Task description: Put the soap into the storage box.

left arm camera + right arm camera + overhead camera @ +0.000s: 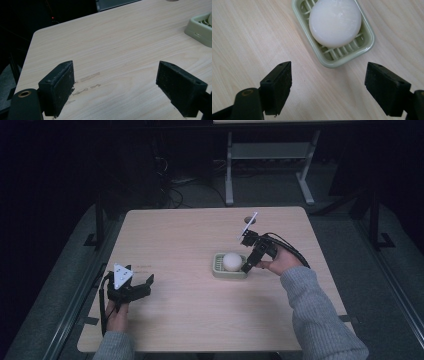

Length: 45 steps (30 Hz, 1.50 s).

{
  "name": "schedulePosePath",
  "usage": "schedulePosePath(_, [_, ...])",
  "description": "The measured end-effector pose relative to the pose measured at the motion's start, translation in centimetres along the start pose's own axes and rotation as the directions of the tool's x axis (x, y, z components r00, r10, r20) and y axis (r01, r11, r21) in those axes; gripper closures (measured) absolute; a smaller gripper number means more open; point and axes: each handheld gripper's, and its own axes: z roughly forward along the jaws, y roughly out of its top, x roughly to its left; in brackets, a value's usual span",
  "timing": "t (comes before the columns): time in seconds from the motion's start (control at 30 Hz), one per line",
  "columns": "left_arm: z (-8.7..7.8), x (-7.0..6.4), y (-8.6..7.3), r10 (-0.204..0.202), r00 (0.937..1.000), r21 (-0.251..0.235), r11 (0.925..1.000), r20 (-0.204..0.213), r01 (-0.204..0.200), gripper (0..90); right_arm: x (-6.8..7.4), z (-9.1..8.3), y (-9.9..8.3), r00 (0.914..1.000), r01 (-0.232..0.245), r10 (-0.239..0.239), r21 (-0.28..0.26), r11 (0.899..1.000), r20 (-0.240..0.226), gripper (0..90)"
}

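Right gripper view: soap (335, 22) lies beyond the gaping right claw (338, 86).

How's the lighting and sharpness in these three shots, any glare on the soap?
High view: table lit, surroundings nearly black, image soft. Right gripper view: bright and even, soap shows only a mild sheen, soap dish sharp, near jaws slightly soft. Left gripper view: wood grain crisp, top left corner falls into darkness.

A light wooden table (190, 240) is carrying a pale green soap dish (218, 269) right of centre, with faint scuff marks (87, 83) showing near its left edge.
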Motion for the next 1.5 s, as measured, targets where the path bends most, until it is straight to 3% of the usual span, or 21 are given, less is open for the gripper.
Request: schedulePosePath(1.5, [0.0, -0.1, 0.0, 0.004, 1.0, 0.003, 1.0, 0.003, -0.005, 14.8, 0.5, -0.5, -5.0, 0.9991, -0.041, 0.041, -0.032, 0.999, -0.009, 21.2])
